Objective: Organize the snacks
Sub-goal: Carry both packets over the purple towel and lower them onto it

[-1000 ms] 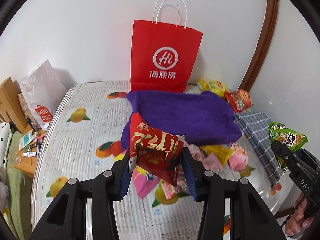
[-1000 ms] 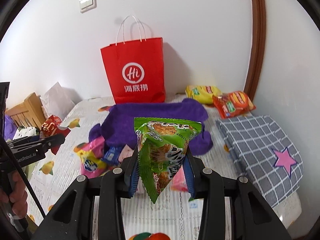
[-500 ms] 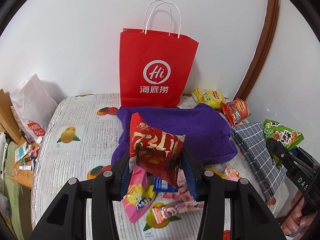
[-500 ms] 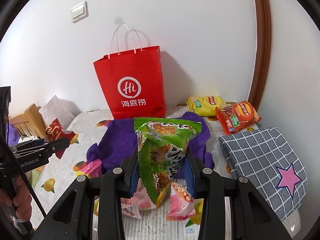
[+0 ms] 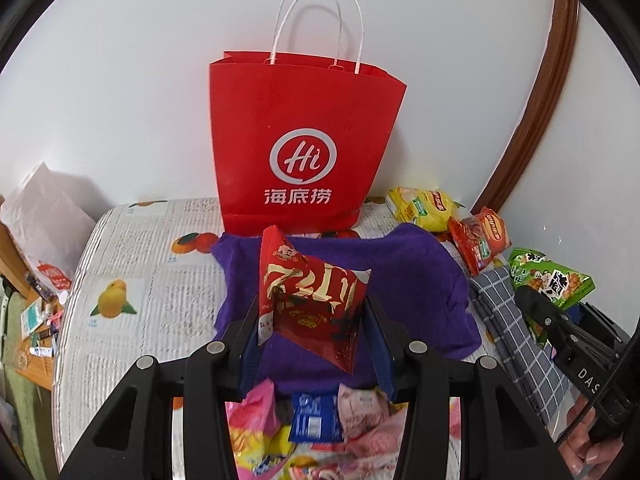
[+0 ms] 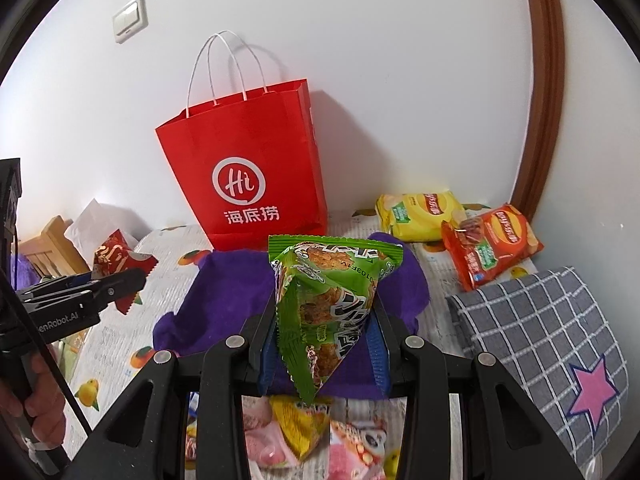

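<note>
My left gripper [image 5: 312,344] is shut on a red snack packet with gold lettering [image 5: 312,304], held above the purple towel [image 5: 400,292]. My right gripper [image 6: 324,344] is shut on a green snack packet [image 6: 324,300], also above the towel [image 6: 224,300]. A tall red paper bag with white handles [image 5: 300,152] stands upright against the wall behind the towel; it also shows in the right wrist view [image 6: 248,168]. Several loose pink, yellow and blue snack packets [image 5: 316,424] lie on the bed below both grippers.
A yellow chip bag [image 6: 420,210] and a red chip bag [image 6: 492,244] lie near the wall at the right. A folded grey checked cloth with a pink star [image 6: 548,336] lies at the right. A white bag [image 5: 44,216] and wooden furniture [image 6: 52,248] stand at the left bed edge.
Both grippers have moved forward and up toward the red paper bag with their packets. The bag looks larger and nearer, and the loose snacks have slid to the bottom of both views.
</note>
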{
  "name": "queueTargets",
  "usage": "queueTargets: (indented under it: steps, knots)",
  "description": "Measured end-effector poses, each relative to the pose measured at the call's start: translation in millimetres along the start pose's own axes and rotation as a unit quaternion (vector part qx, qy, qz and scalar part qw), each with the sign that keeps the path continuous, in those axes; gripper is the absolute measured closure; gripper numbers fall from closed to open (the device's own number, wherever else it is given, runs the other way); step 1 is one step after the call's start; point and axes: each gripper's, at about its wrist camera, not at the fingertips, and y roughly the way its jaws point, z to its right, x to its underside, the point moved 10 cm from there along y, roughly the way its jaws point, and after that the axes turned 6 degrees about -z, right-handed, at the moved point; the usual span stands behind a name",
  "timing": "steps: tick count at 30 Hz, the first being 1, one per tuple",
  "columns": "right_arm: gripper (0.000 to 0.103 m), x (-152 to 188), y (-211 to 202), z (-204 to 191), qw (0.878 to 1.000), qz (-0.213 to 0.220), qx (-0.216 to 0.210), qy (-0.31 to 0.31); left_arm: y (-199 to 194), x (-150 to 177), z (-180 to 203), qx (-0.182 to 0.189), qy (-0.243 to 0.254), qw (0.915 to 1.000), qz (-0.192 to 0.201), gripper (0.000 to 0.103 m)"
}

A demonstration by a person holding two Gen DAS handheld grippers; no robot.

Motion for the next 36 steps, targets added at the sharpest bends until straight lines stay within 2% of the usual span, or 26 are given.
queueTargets:
  steps: [13,22,26,30,36]
  knots:
    - [0.065,-33,62,9,1.000,-0.018,-0.007,-0.006,55,-33,-9,-0.002,-0.014,0.9998,-0.016,0.059]
    - [0.065,-8,124,33,0.997,-0.071,-0.010,0.005,105,-19,-33,-0.004,-0.032,0.9974,-0.065,0.059]
    - [0.065,5,145,46,0.995,-0.095,-0.010,0.029,125,-8,-43,-0.017,-0.036,0.9952,-0.089,0.059]
    - [0.065,17,158,56,0.992,-0.120,-0.005,0.037,142,-1,-47,-0.010,-0.044,0.9926,-0.112,0.059]
    - [0.065,28,168,68,0.988,-0.149,0.005,0.046,159,7,-51,-0.034,-0.037,0.9911,-0.123,0.059]
